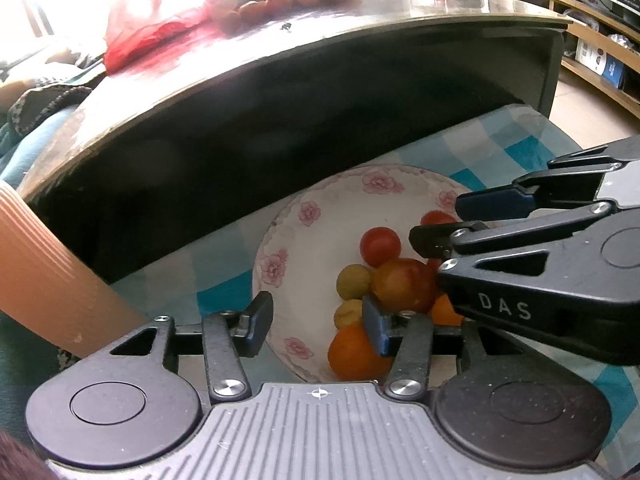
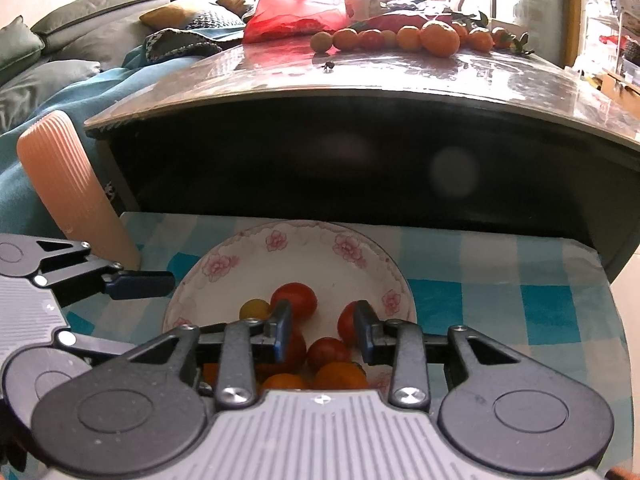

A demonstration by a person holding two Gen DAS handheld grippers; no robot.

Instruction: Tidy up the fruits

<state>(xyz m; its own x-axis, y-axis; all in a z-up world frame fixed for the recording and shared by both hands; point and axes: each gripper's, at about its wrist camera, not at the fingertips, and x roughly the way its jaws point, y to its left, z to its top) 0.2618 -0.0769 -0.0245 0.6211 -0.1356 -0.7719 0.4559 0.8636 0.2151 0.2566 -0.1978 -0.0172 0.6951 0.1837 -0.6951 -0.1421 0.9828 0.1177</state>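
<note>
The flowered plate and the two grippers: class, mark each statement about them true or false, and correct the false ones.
1. The flowered plate holds red, yellow and orange fruits. True.
2. The plate sits on the dark glossy table. False: it rests on a blue checked cloth below the dark table.
3. The right gripper is shut on a tomato. False: its jaws stand open over the fruit.
4. More fruits lie in a row on the dark table. True.
5. The left gripper is open. True.
</note>
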